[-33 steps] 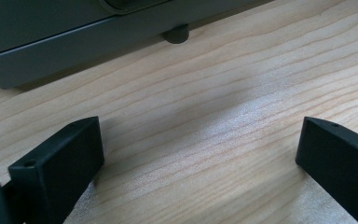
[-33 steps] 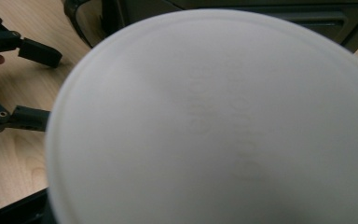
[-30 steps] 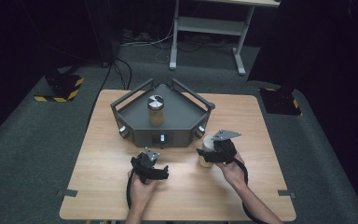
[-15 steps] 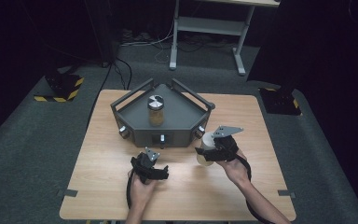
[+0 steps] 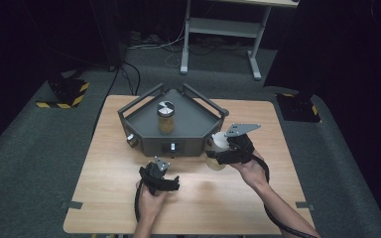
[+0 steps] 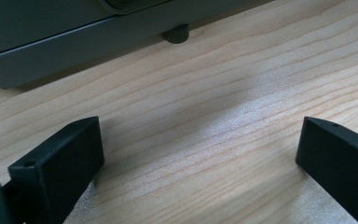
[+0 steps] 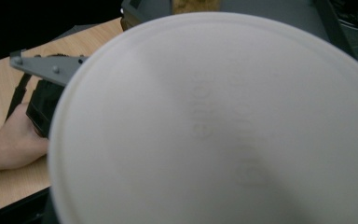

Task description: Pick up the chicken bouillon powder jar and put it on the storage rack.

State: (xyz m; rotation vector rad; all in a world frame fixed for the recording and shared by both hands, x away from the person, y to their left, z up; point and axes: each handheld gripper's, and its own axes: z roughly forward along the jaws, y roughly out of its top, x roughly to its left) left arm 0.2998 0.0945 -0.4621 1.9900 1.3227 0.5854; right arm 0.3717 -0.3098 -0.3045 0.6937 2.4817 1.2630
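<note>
Mid-carry, by the look of it: right gripper (image 5: 225,154) holding a white-lidded jar (image 5: 217,152) just off the tray's (image 5: 198,130) front right corner, jaws closed on the jar as far as the high view tells. Whether lifted or resting on the surface (image 5: 109,148), cannot tell. In the right gripper view, lid (image 7: 223,121) close against the camera, blurred, with faint raised lettering.

Likely step: bringing this jar to the tray or taking it away; no telling which from here. Next move, if placing: up over the tray's raised frame, then down onto the grey floor beside the other jar (image 5: 166,118), kept upright and clear of that jar.

Containers: tray, grey and three-cornered, holding one jar at its middle, dark lid with a pale mark, tan contents filling most of the glass. Held jar showing something pale yellowish inside; nature unclear.

Left gripper (image 5: 159,179) low on the surface in front of the tray, jaws wide apart and empty, bare wood between them, tray's edge (image 6: 74,42) just ahead.
</note>
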